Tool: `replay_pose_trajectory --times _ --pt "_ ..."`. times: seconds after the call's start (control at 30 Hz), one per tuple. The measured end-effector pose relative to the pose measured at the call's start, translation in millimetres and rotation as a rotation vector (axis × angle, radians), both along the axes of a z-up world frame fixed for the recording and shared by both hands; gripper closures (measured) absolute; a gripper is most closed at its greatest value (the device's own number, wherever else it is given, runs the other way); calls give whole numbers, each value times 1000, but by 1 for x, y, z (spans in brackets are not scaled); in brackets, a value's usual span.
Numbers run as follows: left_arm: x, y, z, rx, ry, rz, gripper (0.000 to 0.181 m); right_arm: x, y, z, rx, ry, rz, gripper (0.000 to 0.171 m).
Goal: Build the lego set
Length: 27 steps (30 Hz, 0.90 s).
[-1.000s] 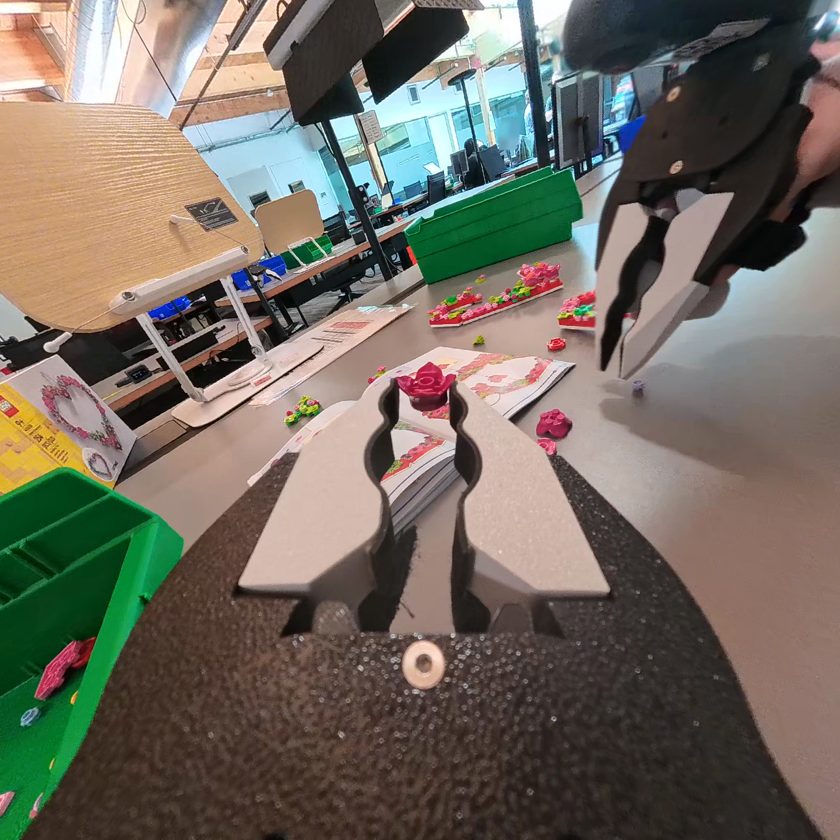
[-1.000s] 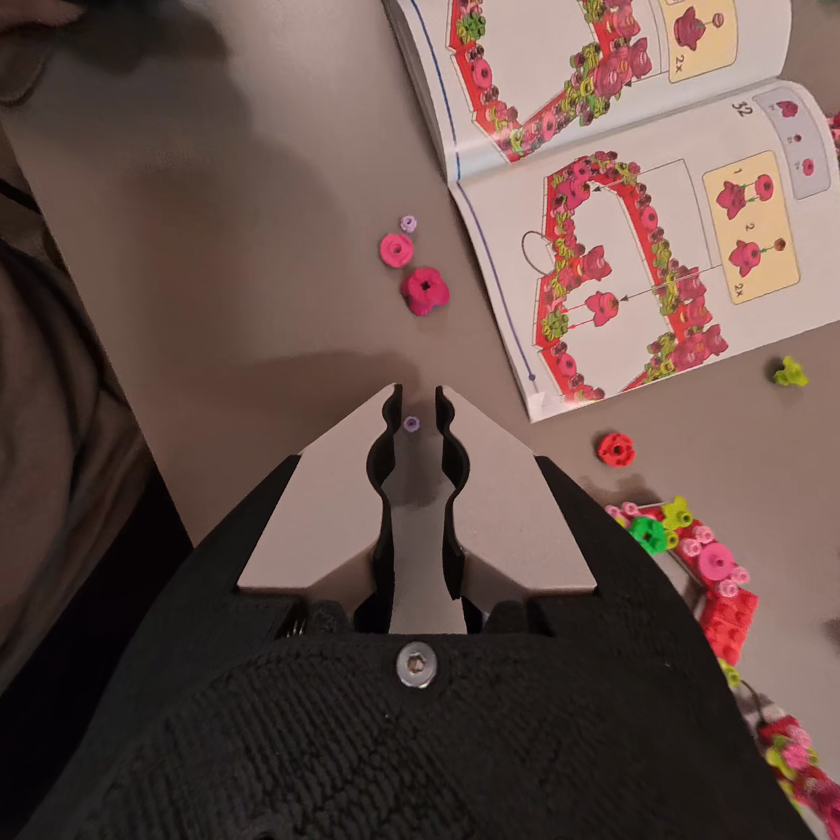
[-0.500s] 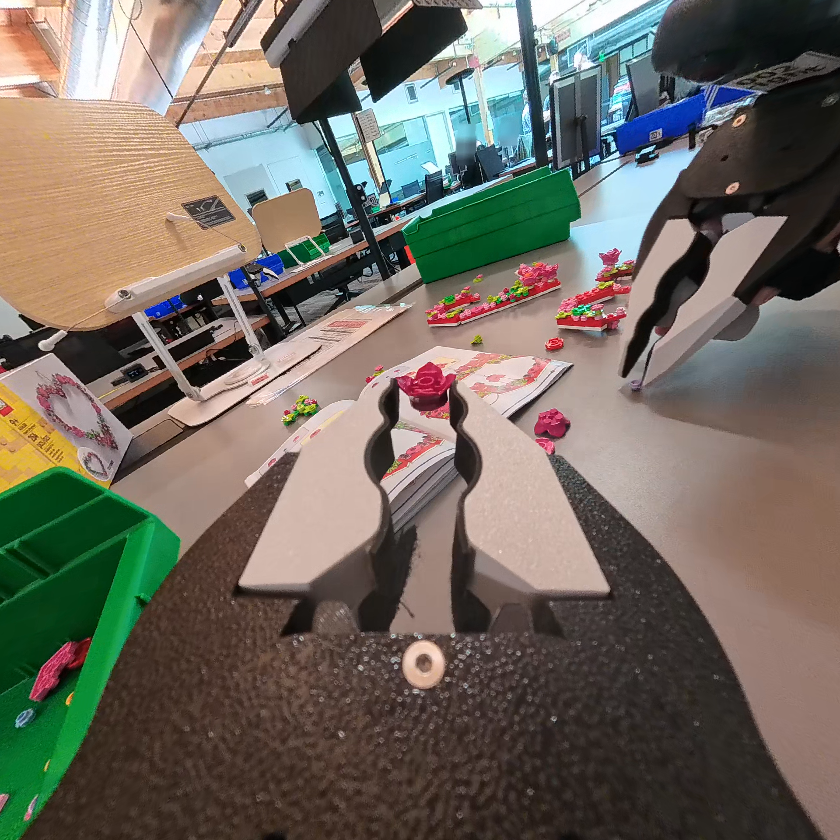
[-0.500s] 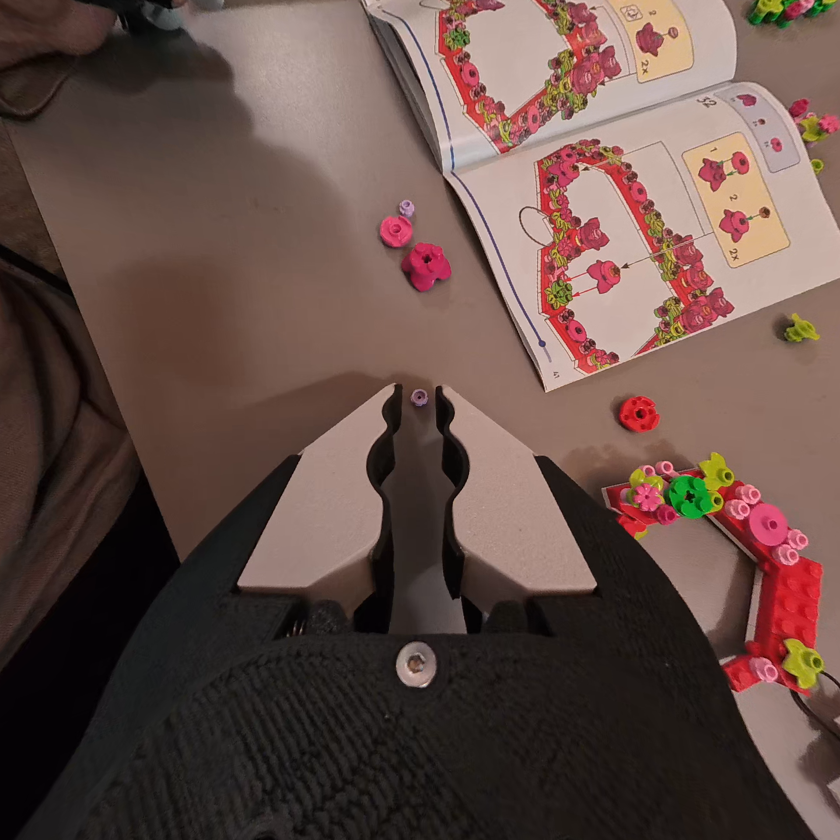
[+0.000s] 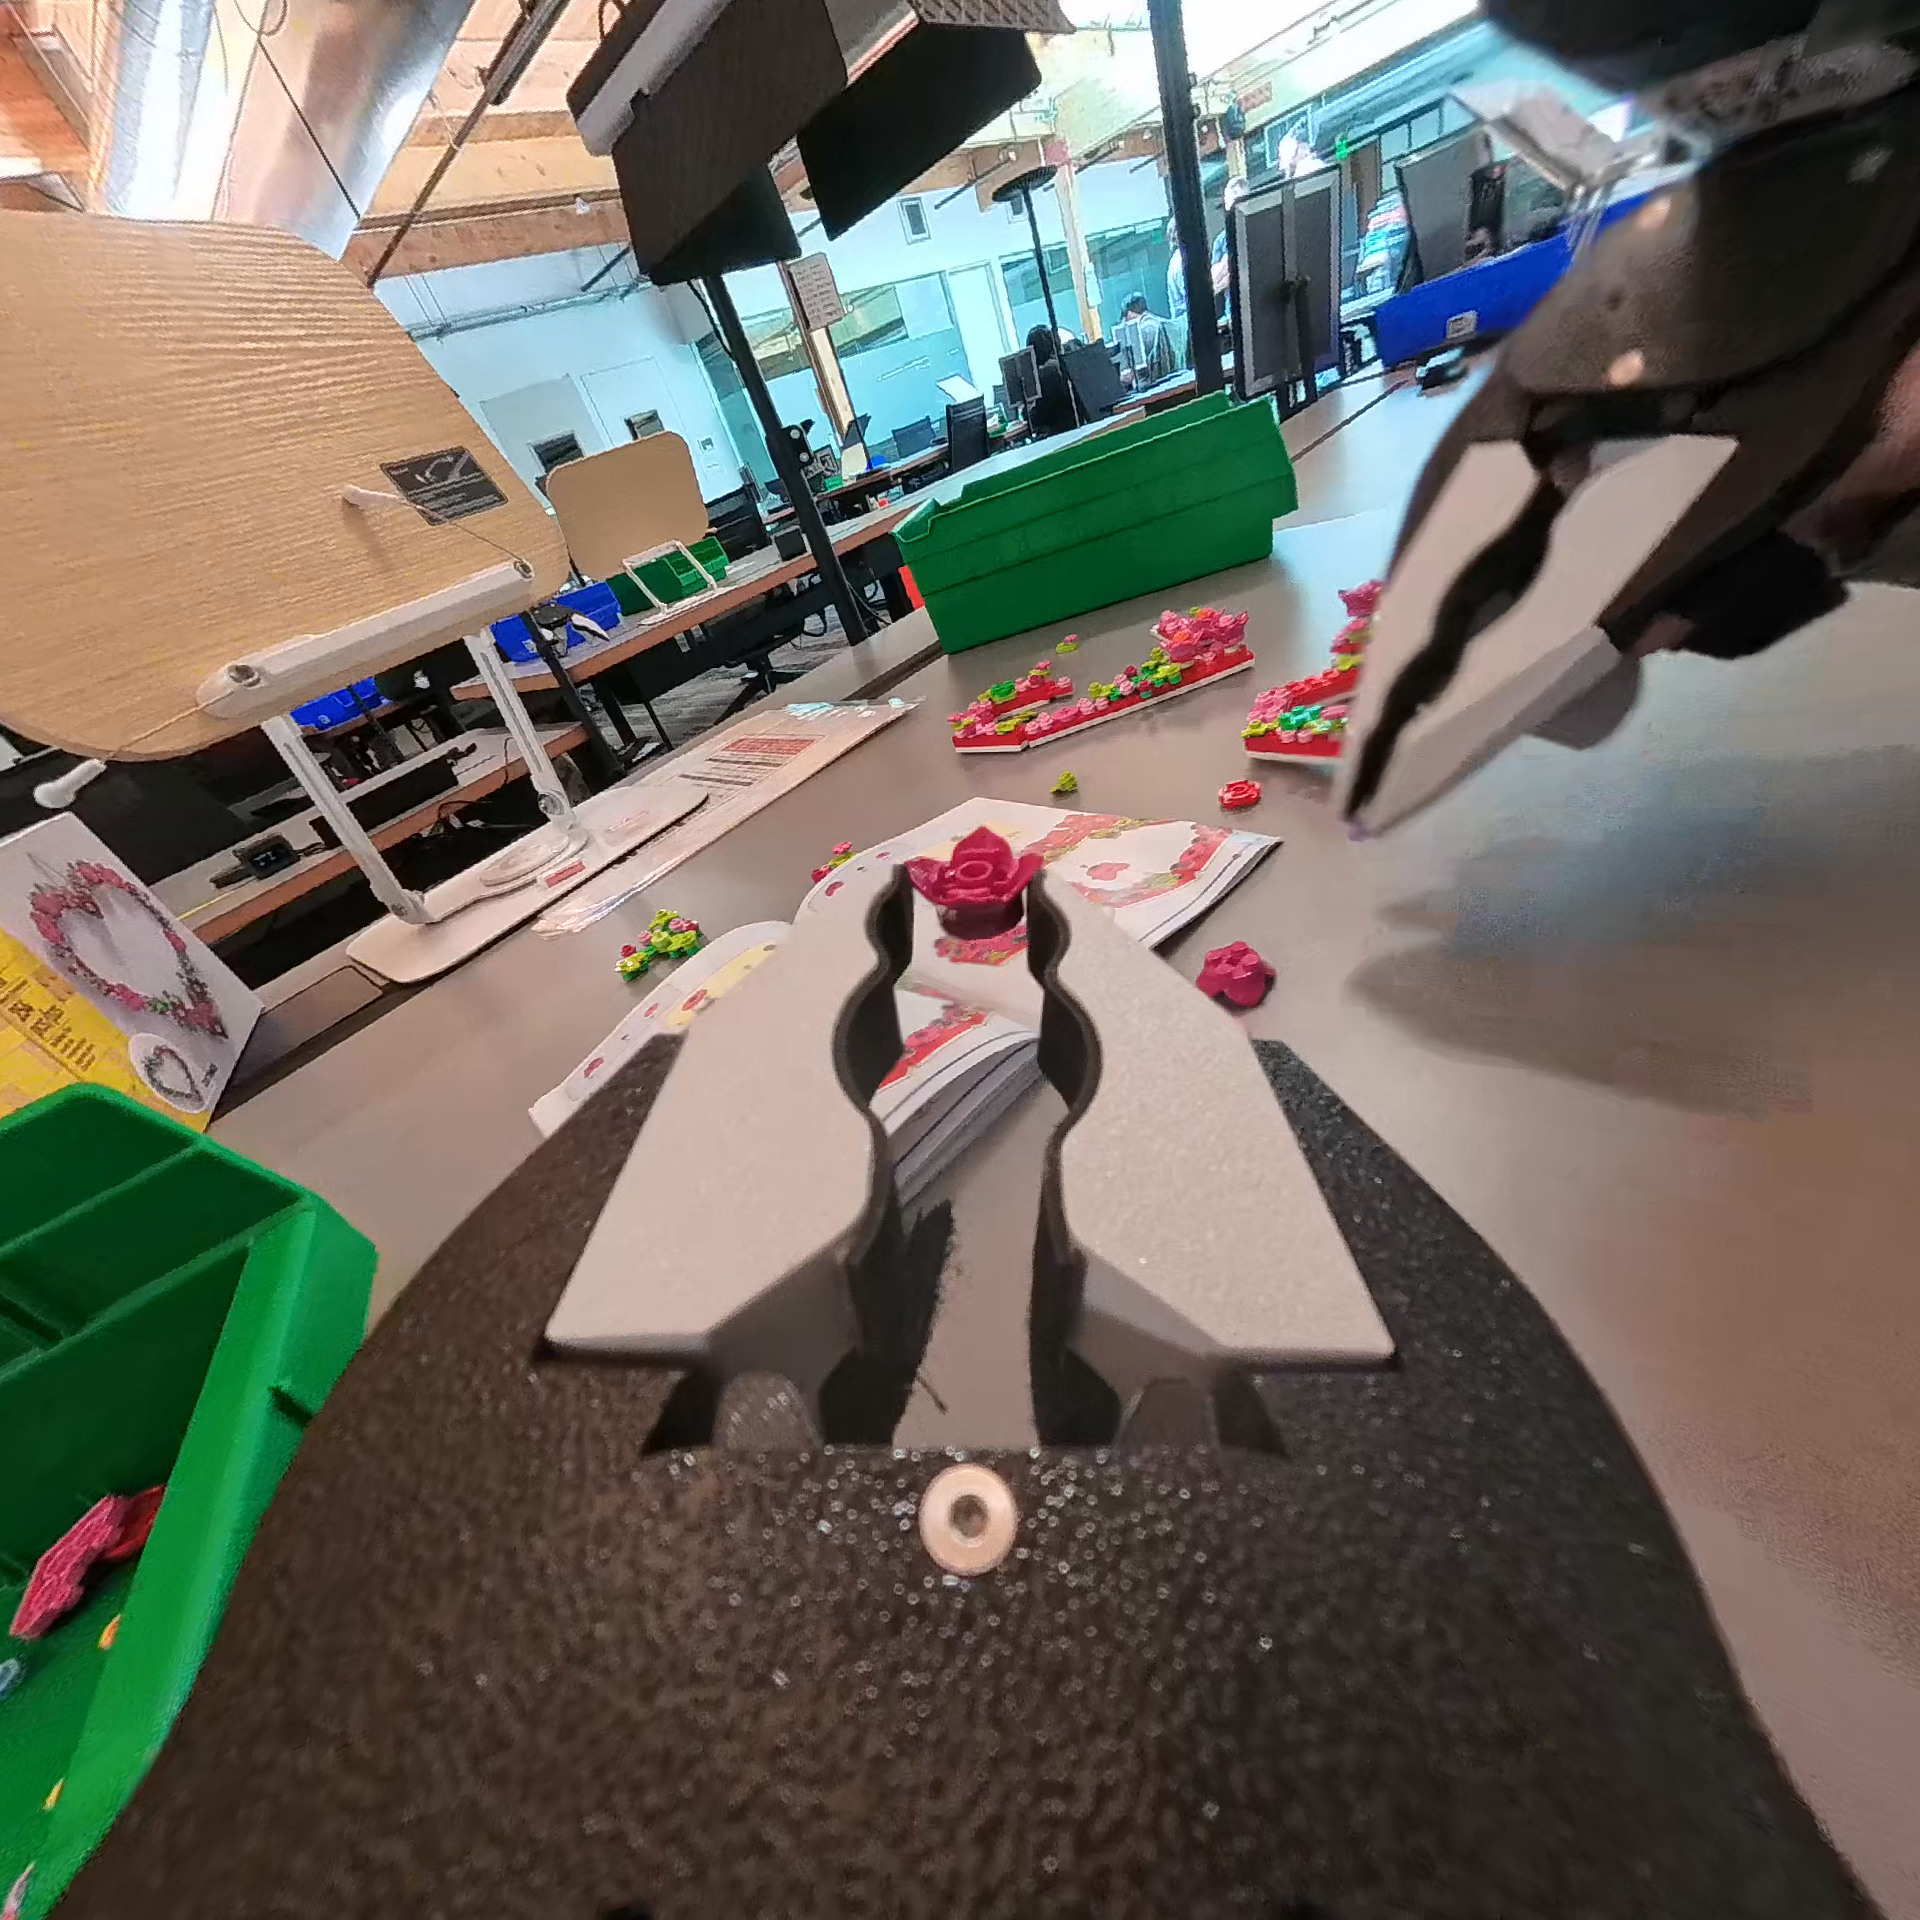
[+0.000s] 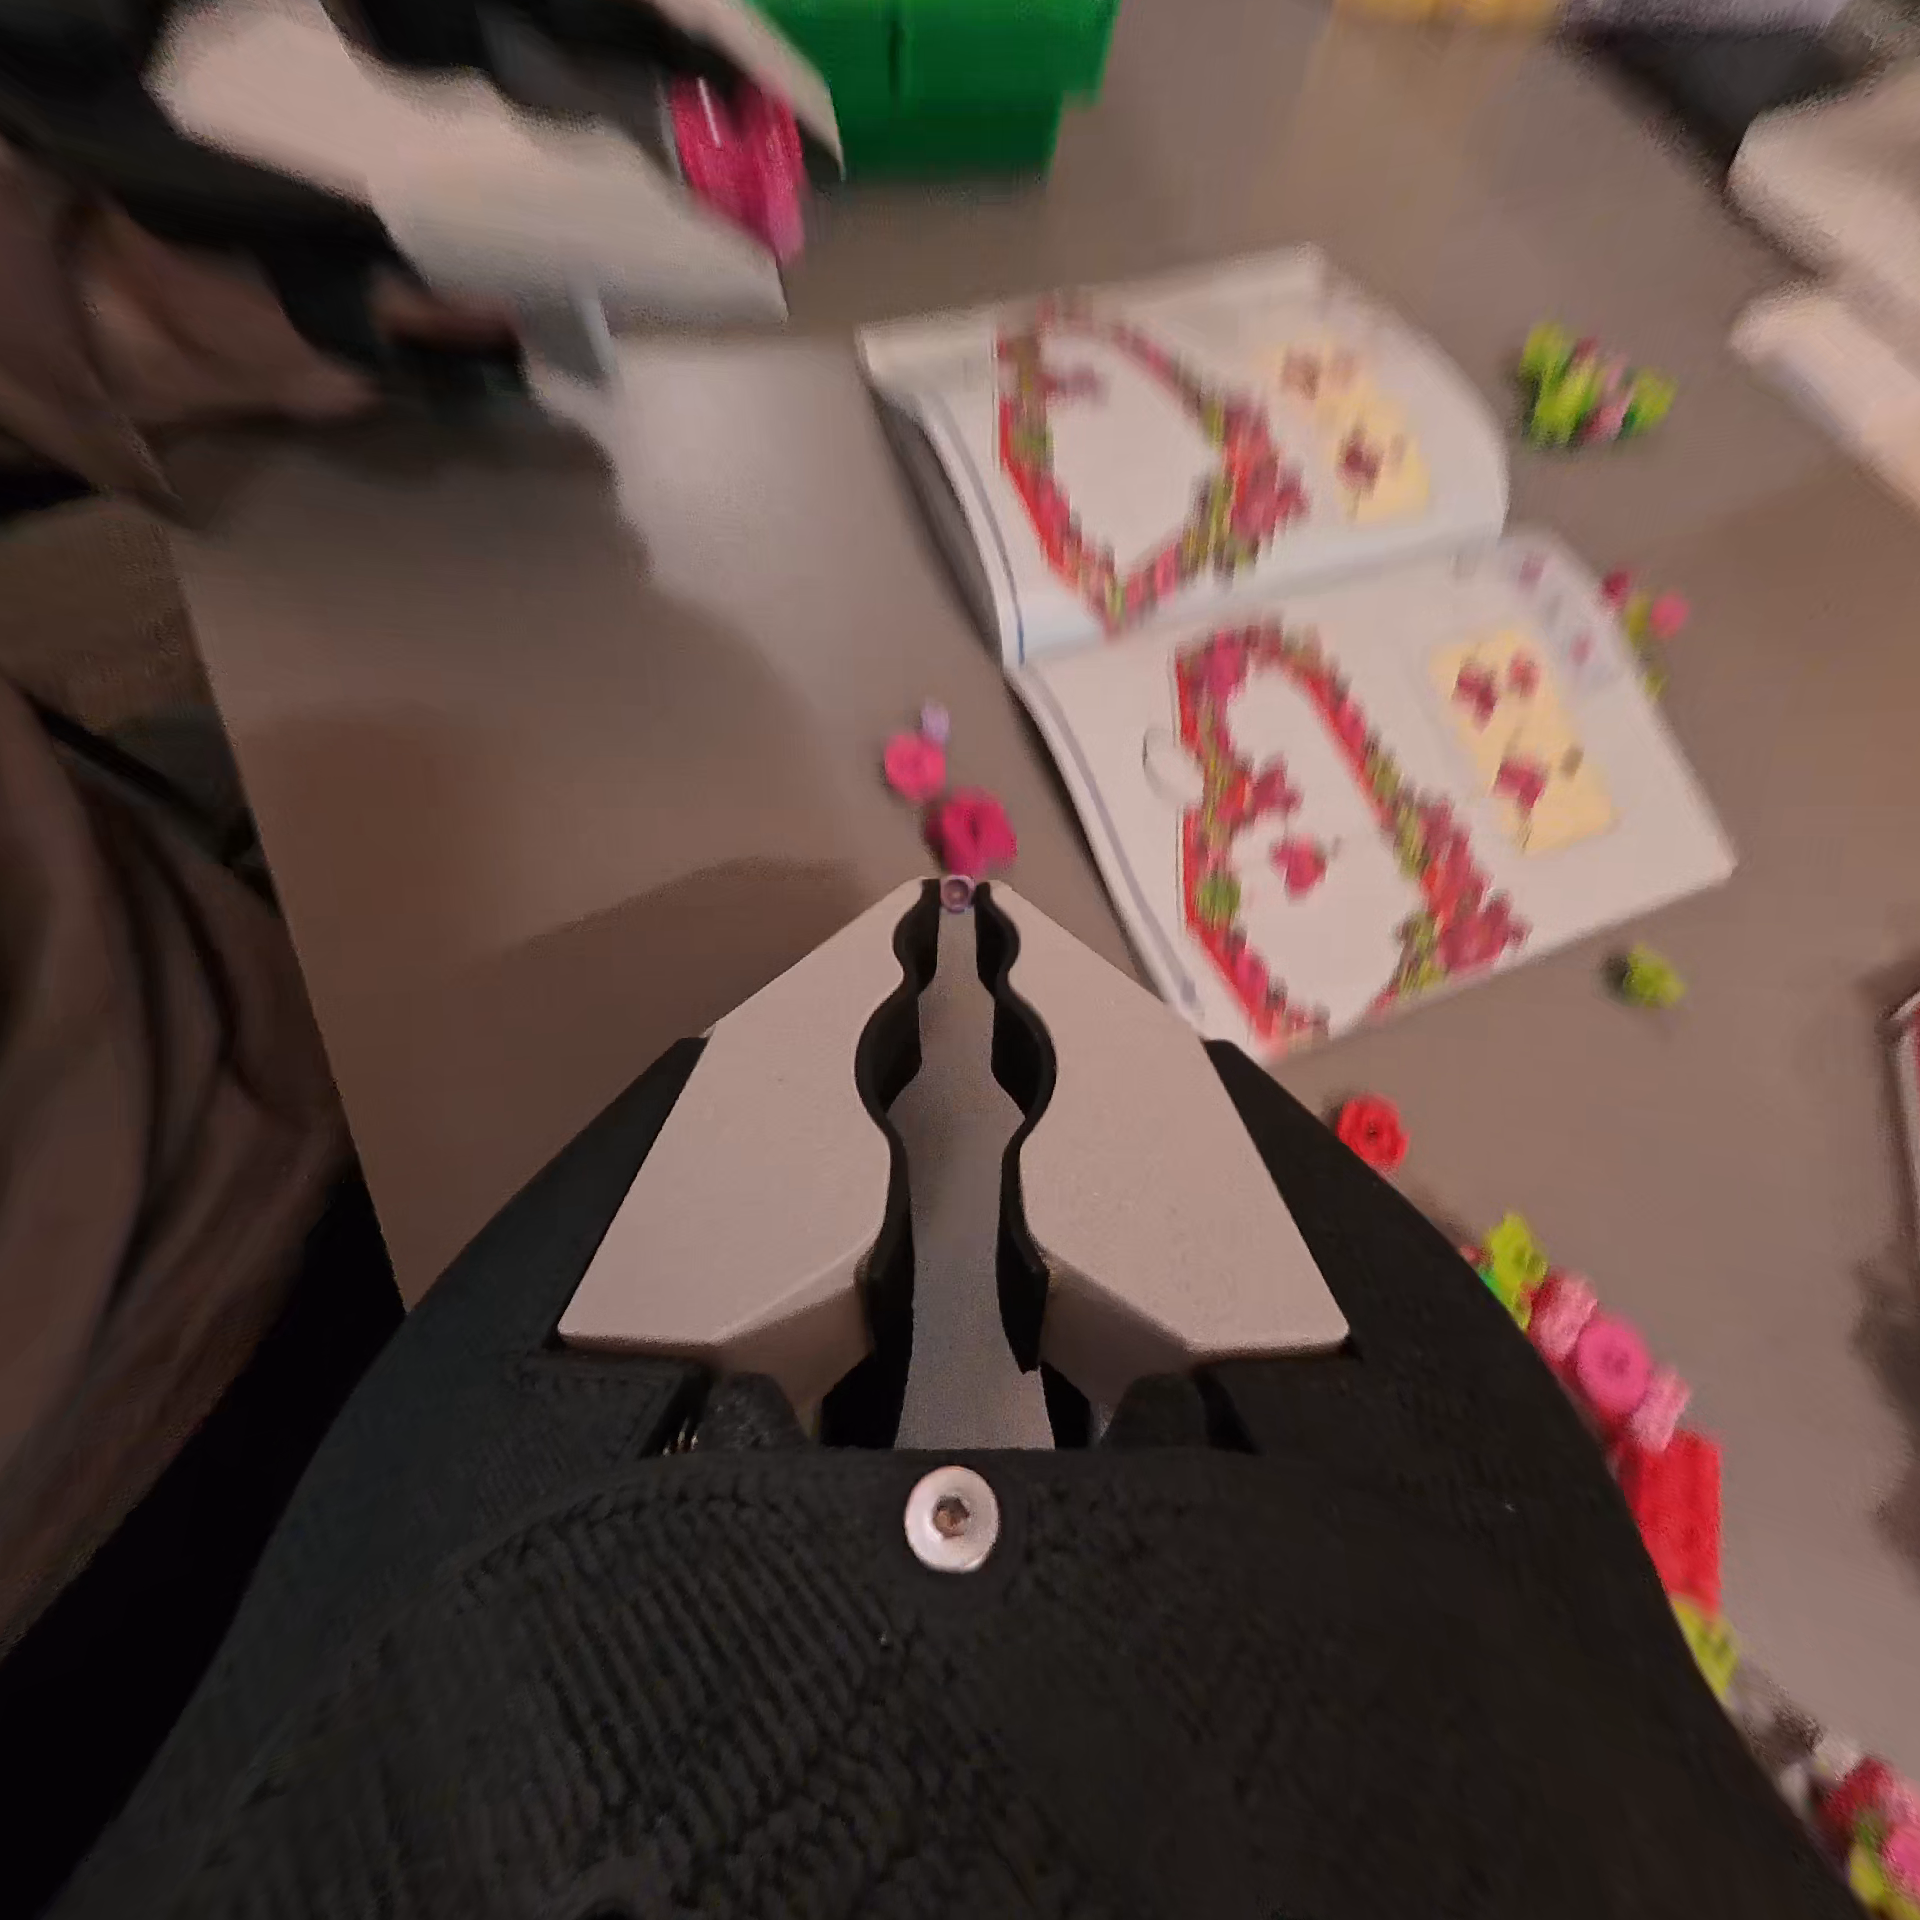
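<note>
My left gripper [image 5: 971,894] is shut on a magenta flower piece [image 5: 972,878], held above the open instruction booklet [image 5: 1132,868]. My right gripper [image 6: 957,894] is shut on a tiny lilac stud [image 6: 956,891], lifted just off the grey table; it also shows at the upper right of the left wrist view [image 5: 1366,816]. The left gripper with its flower shows blurred at the top left of the right wrist view [image 6: 743,171]. A second magenta flower [image 6: 975,826] and a pink round piece [image 6: 912,764] lie just beyond my right fingertips.
Red heart-frame sections with flowers [image 5: 1101,691] lie at the far side, near stacked green bins [image 5: 1101,530]. A green sorting tray [image 5: 135,1299] sits at my left. A red round piece [image 6: 1371,1132], lime pieces [image 6: 1647,977] and a wooden lamp stand [image 5: 208,468] are nearby. Tip to tip, the grippers are about 12 cm apart.
My right gripper closed on the lilac stud and lifted it, moving towards the booklet and the left gripper. The left gripper kept its flower and barely moved.
</note>
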<state>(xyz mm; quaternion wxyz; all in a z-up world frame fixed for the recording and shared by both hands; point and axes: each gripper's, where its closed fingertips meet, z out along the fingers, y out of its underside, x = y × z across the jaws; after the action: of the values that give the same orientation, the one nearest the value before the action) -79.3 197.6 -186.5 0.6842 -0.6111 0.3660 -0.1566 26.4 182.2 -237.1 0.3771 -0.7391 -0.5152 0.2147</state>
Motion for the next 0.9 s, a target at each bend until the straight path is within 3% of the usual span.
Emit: replay_pose_trajectory --times 0.03,0.13,0.2,0.47,0.9 --pt "2 -2 0 -6 -5 -12 162 -14 0 18 42 46 23 166" --pt "8 -7 4 -20 -36 -48 162 -60 -8 66 121 166 140 166" --pt "11 -10 4 -32 -41 -65 163 -80 -12 79 144 155 209 166" --pt "17 -15 -1 -23 15 -85 163 -101 -11 63 114 -44 338 166" --pt "18 -15 -3 -4 48 -80 163 -102 -12 56 98 -112 358 166"
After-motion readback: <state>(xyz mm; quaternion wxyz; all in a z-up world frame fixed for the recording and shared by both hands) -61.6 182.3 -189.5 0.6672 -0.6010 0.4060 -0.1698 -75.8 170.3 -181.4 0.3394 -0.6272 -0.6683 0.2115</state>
